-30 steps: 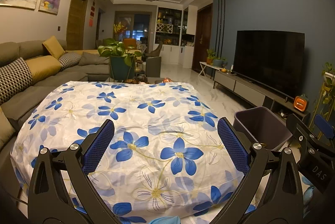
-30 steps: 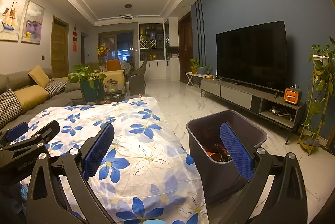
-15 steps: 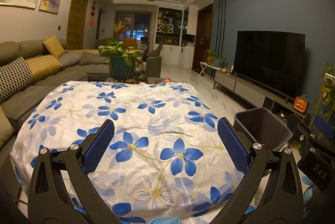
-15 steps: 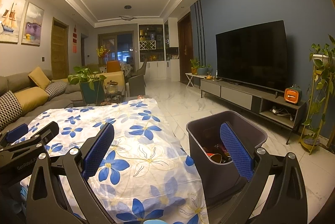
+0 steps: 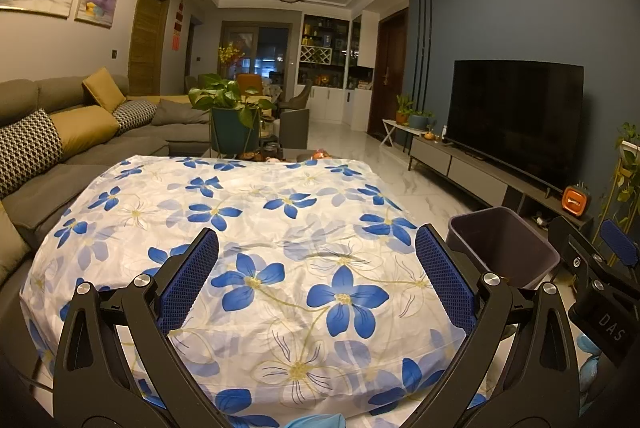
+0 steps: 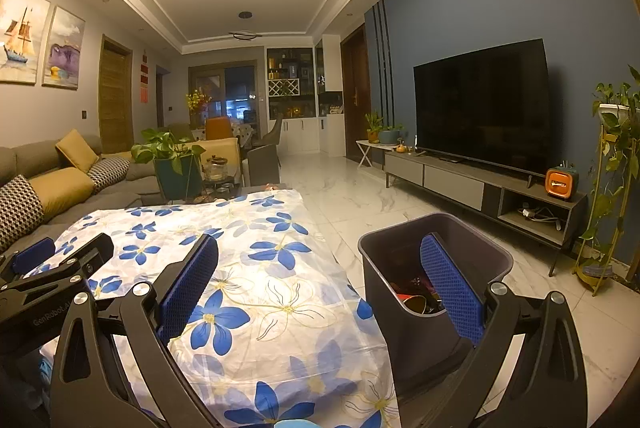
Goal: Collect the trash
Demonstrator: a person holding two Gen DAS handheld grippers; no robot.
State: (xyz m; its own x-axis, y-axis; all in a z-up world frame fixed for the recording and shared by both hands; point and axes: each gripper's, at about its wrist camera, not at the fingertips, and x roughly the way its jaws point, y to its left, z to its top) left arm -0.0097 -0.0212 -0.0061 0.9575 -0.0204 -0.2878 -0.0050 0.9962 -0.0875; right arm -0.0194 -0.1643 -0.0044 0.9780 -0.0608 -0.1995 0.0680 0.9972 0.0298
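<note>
Almost nothing has been moved since the earlier frames: both views are framed nearly as before, and both tools are held in the same pose. The left tool is held with its jaws wide apart and empty above the table, which is covered by a white cloth printed with blue flowers. The right tool is likewise spread apart and empty, its right pad seen against the dark trash bin standing on the marble floor just right of the table. Collected trash can be made out inside the bin, red and shiny pieces, though the items cannot be identified. No loose trash is seen on the cloth. The collecting step is judged to be finished or nearly so, with both tools paused. If anything is left, it would first have to be found outside the present view, then pinched and carried over the bin's rim.
</note>
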